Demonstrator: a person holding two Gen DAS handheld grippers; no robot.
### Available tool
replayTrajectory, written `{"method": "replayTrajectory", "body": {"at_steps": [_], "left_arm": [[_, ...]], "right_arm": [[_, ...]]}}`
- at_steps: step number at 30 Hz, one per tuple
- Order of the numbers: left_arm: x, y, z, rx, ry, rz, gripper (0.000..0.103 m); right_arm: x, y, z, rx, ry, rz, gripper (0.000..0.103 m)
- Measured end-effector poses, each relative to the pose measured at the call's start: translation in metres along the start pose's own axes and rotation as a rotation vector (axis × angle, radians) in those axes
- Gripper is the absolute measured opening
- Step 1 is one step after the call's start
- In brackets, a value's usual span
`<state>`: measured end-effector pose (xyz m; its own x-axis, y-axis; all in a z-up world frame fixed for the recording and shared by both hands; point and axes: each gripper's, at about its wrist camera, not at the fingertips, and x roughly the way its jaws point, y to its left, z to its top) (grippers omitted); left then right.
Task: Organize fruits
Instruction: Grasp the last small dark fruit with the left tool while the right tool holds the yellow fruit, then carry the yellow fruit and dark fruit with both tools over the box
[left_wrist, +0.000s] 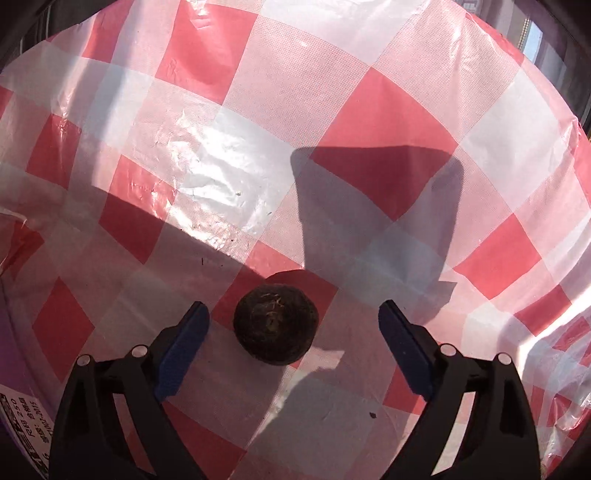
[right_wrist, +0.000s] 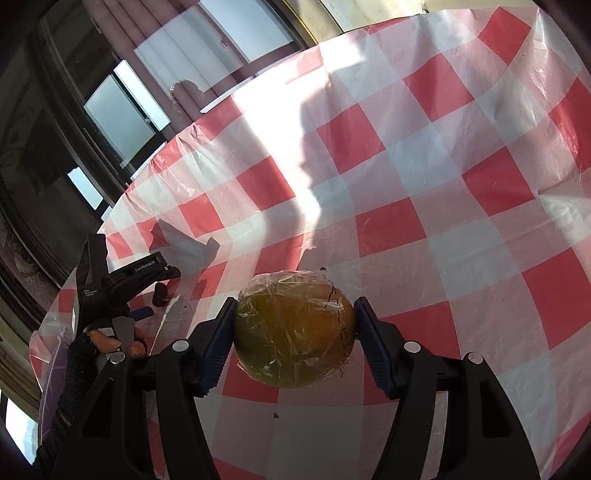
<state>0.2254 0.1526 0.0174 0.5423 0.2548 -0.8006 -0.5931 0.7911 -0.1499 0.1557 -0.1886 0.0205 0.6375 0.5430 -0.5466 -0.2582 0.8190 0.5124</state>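
In the left wrist view a small dark brown round fruit (left_wrist: 276, 324) lies on the red-and-white checked tablecloth (left_wrist: 258, 147). My left gripper (left_wrist: 293, 317) is open, its blue pads on either side of the fruit and not touching it. In the right wrist view my right gripper (right_wrist: 295, 325) is shut on a yellow-orange round fruit wrapped in clear plastic film (right_wrist: 295, 330), both pads pressing its sides just above the cloth. The left gripper (right_wrist: 147, 291) also shows at the left of that view, next to the dark fruit (right_wrist: 161, 294).
The checked cloth (right_wrist: 443, 184) covers a round table whose edge curves along the left and back. Windows and a wall (right_wrist: 122, 110) stand beyond it. A purple labelled object (left_wrist: 22, 417) lies at the table's left edge.
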Motion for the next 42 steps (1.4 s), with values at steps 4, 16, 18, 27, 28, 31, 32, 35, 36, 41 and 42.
{"method": "replayTrajectory", "body": {"at_steps": [4,16,18,27,28,31,32,35,36,41,42], "left_arm": [[-0.006,-0.007,-0.008,0.115,-0.017,0.007,0.04],[-0.106,-0.003,-0.124,0.254,-0.068,-0.407,0.039],[-0.111,-0.007,-0.139,0.298,-0.071,-0.424,0.039],[-0.107,-0.01,-0.157,0.268,-0.03,-0.488,0.039],[-0.107,-0.01,-0.156,0.269,-0.03,-0.489,0.039],[-0.108,-0.007,-0.156,0.258,-0.034,-0.498,0.039],[-0.108,-0.006,-0.156,0.256,-0.036,-0.498,0.039],[-0.109,-0.007,-0.156,0.258,-0.034,-0.496,0.039],[-0.109,-0.006,-0.156,0.258,-0.035,-0.499,0.039],[-0.111,-0.006,-0.156,0.258,-0.039,-0.502,0.039],[-0.111,-0.006,-0.156,0.256,-0.041,-0.502,0.039]], "right_arm": [[0.002,0.0,0.0,-0.002,0.009,-0.005,0.063],[0.002,0.001,0.0,-0.003,0.013,-0.006,0.063],[0.001,0.001,-0.001,-0.003,0.011,-0.004,0.063],[0.001,0.001,-0.001,-0.003,0.014,-0.002,0.063],[0.0,0.001,-0.001,-0.002,0.013,-0.003,0.063],[0.0,0.001,-0.001,-0.002,0.014,-0.002,0.063],[0.0,0.001,-0.001,-0.001,0.014,-0.004,0.063],[0.0,0.001,-0.001,0.0,0.022,-0.016,0.063],[0.001,0.001,-0.001,0.0,0.025,-0.021,0.063],[0.004,0.0,-0.001,0.009,0.033,-0.044,0.063],[0.003,0.001,0.0,0.01,0.028,-0.043,0.063]]}}
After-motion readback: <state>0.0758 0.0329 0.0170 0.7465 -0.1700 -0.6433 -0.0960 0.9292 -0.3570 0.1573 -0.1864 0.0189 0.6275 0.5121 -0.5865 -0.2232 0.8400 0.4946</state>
